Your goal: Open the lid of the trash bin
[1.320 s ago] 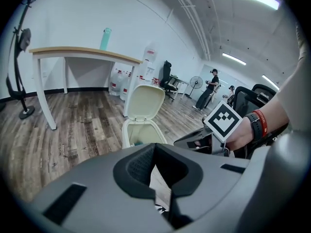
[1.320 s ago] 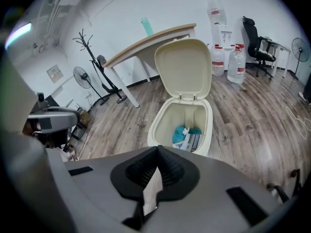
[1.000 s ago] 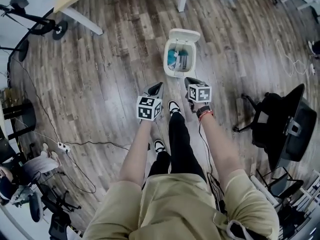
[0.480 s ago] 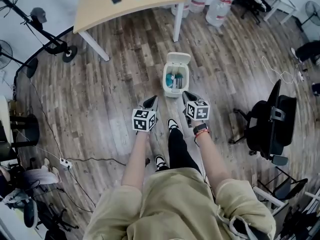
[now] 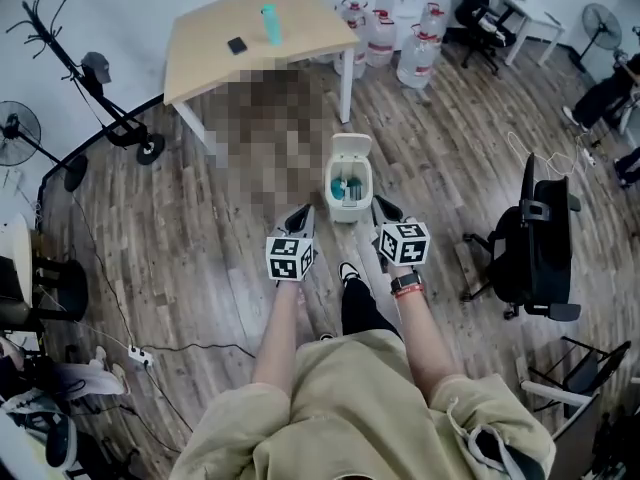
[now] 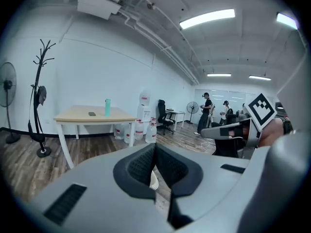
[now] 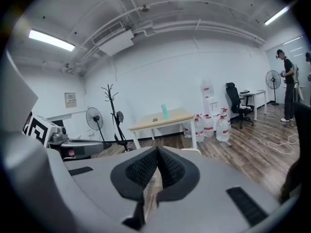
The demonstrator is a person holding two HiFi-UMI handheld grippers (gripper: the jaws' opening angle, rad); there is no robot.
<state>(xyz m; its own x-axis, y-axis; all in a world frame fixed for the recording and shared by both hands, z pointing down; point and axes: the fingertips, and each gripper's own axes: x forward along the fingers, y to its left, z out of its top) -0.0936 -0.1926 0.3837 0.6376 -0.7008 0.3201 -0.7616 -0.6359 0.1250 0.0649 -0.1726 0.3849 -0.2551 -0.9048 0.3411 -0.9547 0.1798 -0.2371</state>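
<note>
The white trash bin [image 5: 348,208] stands on the wood floor just ahead of my feet. Its lid [image 5: 350,149] is tipped up at the far side, and blue and white rubbish shows inside. My left gripper [image 5: 302,214] hangs shut and empty to the near left of the bin, not touching it. To the bin's near right my right gripper [image 5: 382,207] is shut as well, with nothing in it. In the left gripper view the left gripper [image 6: 155,147] has its pads pressed together. The right gripper [image 7: 158,150] looks the same in the right gripper view, with the bin's white lid edge [image 7: 192,151] just past it.
A wooden table [image 5: 250,28] stands beyond the bin, with several water jugs [image 5: 414,60] to its right. A black office chair [image 5: 540,236] is at the right, a coat rack [image 5: 110,118] and a fan [image 5: 18,128] at the left. A cable [image 5: 180,348] lies on the floor.
The head view has lifted, so the bin looks smaller and farther and more of the room shows. Both grippers stay shut beside the bin, whose lid stays up.
</note>
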